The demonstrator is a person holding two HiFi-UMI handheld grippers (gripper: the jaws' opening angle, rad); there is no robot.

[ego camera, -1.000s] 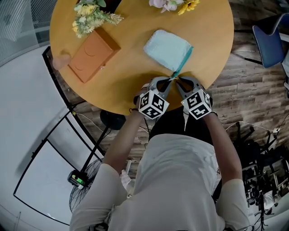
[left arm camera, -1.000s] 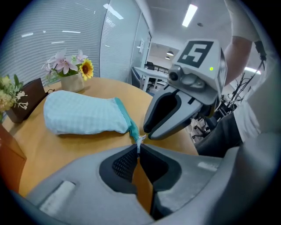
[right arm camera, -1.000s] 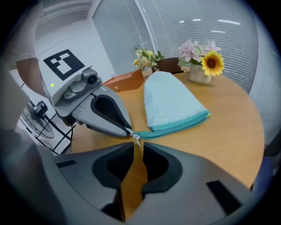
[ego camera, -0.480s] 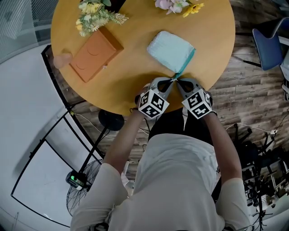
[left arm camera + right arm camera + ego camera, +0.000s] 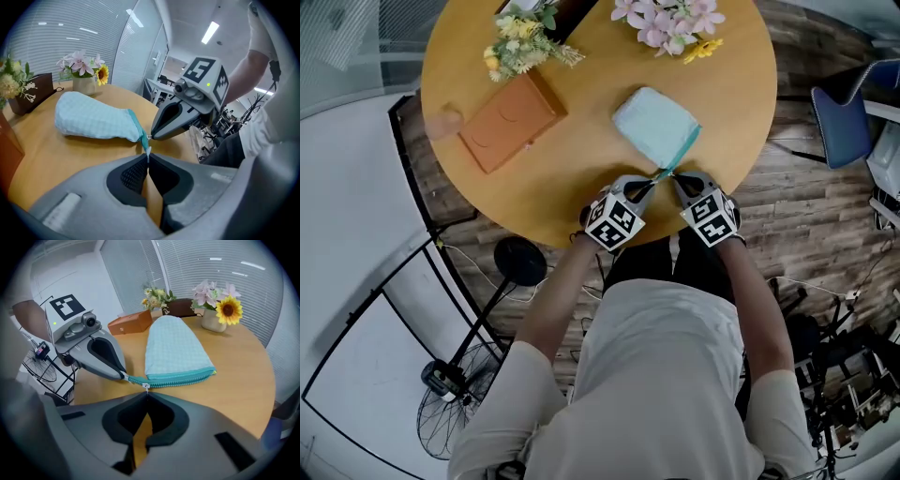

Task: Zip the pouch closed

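A: Your pale blue pouch (image 5: pixel 654 125) lies flat on the round wooden table (image 5: pixel 572 187), near the edge closest to you. Its teal zipper (image 5: pixel 178 378) runs along the side that faces your right gripper (image 5: pixel 146 393).

B: That gripper's jaws are pressed together on the small metal zipper pull (image 5: pixel 146 386). The pull sits at the end of the zipper nearest you.

A: Your left gripper (image 5: pixel 146 157) is clamped too. It pinches the zipper tail (image 5: pixel 125 377), the teal strip that sticks out past the pouch's corner.

B: The two sets of tips nearly meet just off that corner, left beside right, both low over the tabletop.

A: None of the views shows you whether the teeth along the zipper are meshed.

B: Well apart from the pouch, on your left, lies an orange case (image 5: pixel 511 120). Beyond it stands a yellow bunch of flowers (image 5: pixel 525 33). A pink bunch (image 5: pixel 667 21) stands at the far rim behind the pouch.
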